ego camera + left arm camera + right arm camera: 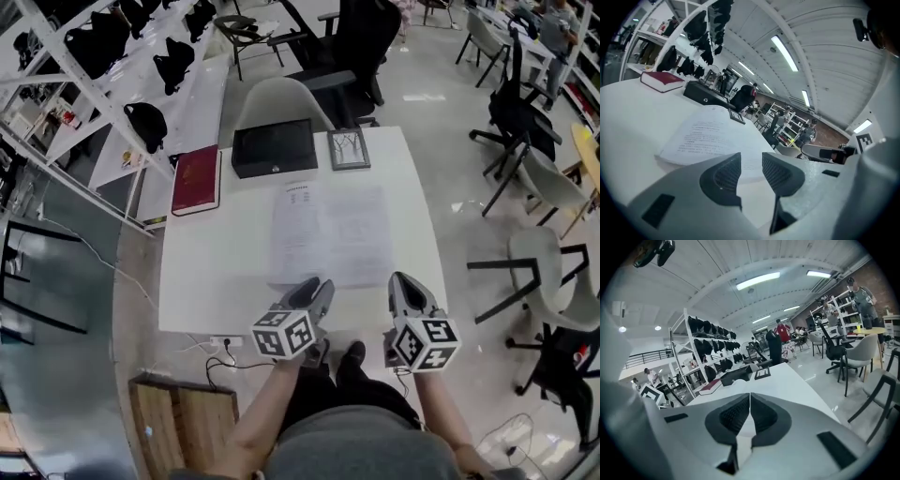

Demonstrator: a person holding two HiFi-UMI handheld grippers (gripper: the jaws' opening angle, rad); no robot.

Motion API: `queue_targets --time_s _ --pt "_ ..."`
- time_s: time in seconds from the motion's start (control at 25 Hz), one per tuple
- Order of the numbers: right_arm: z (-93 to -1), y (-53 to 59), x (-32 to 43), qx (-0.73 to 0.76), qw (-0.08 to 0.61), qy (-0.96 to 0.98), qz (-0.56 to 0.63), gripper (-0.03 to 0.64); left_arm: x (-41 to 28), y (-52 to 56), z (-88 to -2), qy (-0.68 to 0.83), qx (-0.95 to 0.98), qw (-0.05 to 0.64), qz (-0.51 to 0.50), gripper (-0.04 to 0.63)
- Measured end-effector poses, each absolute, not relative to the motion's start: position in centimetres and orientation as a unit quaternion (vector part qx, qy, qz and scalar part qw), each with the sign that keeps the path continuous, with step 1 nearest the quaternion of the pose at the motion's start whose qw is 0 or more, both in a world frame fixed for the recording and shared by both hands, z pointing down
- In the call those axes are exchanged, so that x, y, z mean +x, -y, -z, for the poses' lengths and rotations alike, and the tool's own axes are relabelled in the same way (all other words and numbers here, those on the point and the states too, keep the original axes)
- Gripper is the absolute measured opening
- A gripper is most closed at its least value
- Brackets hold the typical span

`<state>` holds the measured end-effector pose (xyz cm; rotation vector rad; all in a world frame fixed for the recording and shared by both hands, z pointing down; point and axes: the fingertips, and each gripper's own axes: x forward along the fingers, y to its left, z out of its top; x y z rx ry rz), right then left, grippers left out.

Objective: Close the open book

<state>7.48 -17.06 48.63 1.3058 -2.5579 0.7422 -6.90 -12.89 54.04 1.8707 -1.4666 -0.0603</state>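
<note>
While both hang over the near edge of the tabletop (pixel 211 281), the left gripper (pixel 317 288) has jaws spread and empty, the right gripper (pixel 403 281) jaws pressed together — just beyond lies the open book (pixel 330 234); farther back, a red book (pixel 196 178).

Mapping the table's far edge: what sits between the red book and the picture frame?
A black box, plainest in the head view.

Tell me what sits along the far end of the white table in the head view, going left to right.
red closed book → black box → small picture frame
</note>
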Motion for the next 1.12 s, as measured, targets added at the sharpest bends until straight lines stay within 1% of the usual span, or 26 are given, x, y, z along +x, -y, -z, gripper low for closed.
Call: queue_targets --time_s 0.24,0.44,0.68,0.88,1.12 --pt "-49.4 16.2 5.8 0.404 0.111 0.873 -0.252 0.003 -7.9 11.1 -55.2 0.594 0.697 0.399 0.051 0.129" --pt "-50.0 15.4 5.1 0.385 0.128 0.878 -0.254 0.003 -8.9 10.0 -56.5 0.605 0.657 0.440 0.093 0.129" --pt "-50.5 15.4 4.6 0.374 0.141 0.881 -0.254 0.003 -10.1 10.0 -57.3 0.612 0.628 0.464 0.126 0.129" --pt "-50.8 15.3 3.9 0.368 0.149 0.882 -0.254 0.003 -10.4 10.6 -57.3 0.594 0.609 0.492 0.185 0.163" --pt "-51.1 15.7 3.6 0.368 0.157 0.881 -0.254 0.003 -10.7 11.5 -57.3 0.577 0.598 0.509 0.224 0.176"
